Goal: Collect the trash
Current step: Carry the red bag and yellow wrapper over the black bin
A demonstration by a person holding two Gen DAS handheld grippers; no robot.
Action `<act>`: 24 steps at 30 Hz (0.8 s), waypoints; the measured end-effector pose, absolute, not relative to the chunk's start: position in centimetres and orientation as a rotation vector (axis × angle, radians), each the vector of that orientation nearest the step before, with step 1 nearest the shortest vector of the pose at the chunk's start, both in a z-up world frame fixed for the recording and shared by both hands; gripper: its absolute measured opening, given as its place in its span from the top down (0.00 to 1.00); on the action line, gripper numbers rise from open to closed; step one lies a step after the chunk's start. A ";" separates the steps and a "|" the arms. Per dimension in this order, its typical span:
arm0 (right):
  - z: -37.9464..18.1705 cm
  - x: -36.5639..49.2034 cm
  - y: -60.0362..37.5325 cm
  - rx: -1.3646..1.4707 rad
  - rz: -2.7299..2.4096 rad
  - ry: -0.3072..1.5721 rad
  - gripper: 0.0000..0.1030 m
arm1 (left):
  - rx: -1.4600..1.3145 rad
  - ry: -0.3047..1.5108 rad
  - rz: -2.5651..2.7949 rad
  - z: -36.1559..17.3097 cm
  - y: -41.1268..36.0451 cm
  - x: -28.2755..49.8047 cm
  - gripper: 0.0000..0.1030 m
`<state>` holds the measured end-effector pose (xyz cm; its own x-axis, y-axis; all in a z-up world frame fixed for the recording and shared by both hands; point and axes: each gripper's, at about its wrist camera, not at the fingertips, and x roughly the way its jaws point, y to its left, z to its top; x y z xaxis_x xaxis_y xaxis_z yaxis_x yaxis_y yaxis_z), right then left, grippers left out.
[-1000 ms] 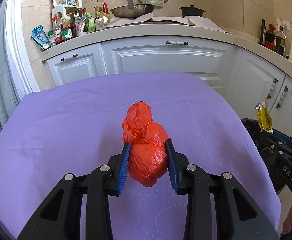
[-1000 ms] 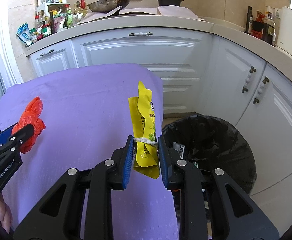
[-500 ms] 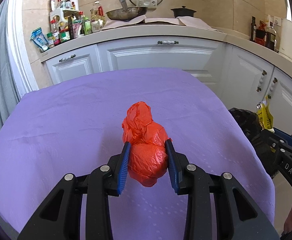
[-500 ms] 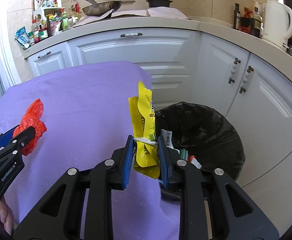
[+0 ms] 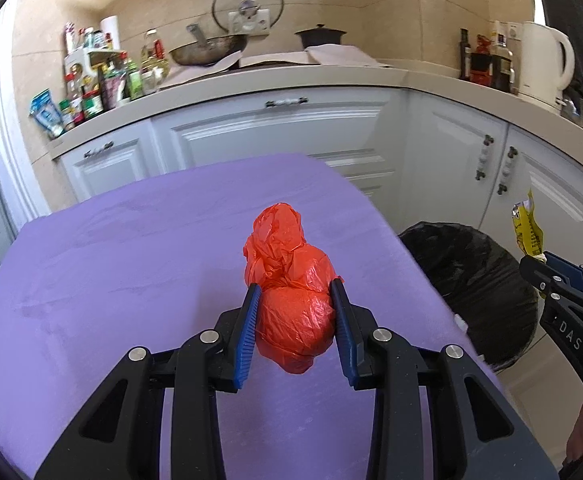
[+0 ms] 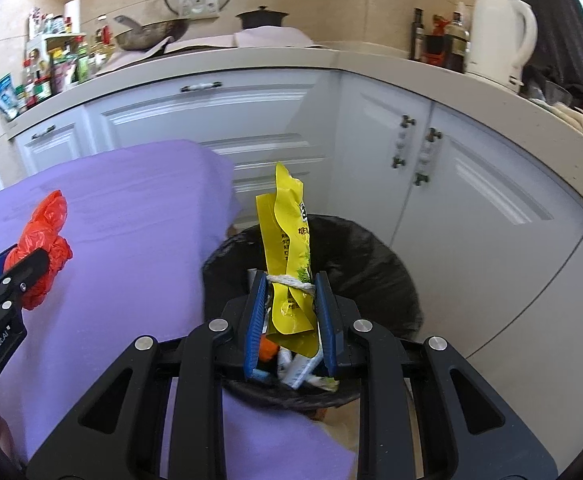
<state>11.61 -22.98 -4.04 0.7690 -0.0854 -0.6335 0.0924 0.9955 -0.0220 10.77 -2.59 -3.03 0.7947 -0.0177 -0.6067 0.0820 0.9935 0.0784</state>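
My left gripper (image 5: 294, 296) is shut on a crumpled red plastic bag (image 5: 289, 284) and holds it above the purple tablecloth (image 5: 131, 280). The bag also shows in the right wrist view (image 6: 43, 248). My right gripper (image 6: 290, 284) is shut on a yellow snack wrapper (image 6: 291, 248), held upright over the open black-lined trash bin (image 6: 363, 264). The wrapper (image 5: 527, 228) and the bin (image 5: 471, 276) also show at the right in the left wrist view. Several pieces of trash lie inside the bin.
White kitchen cabinets (image 6: 451, 184) stand close behind and right of the bin. The counter carries a white kettle (image 6: 499, 48), bottles, a wok (image 5: 207, 50) and spice jars (image 5: 91, 92). The table's right edge (image 5: 411, 256) borders the bin.
My right gripper has carried the yellow wrapper rightward off the table to over the bin. My left gripper still holds the red bag and has shifted right, closer to the table's right edge.
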 end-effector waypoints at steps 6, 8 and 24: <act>-4.2 12.1 -25.2 0.018 -0.147 0.676 0.77 | 0.117 0.623 -0.099 -2.6 -5.2 11.6 0.66; -4.3 12.3 -25.9 0.020 -0.165 0.675 0.77 | 0.125 0.609 -0.111 -2.5 -6.1 11.8 0.66; -5.5 13.8 -29.6 0.048 -0.223 0.682 0.77 | 0.206 0.605 -0.179 -4.0 -12.4 14.0 0.65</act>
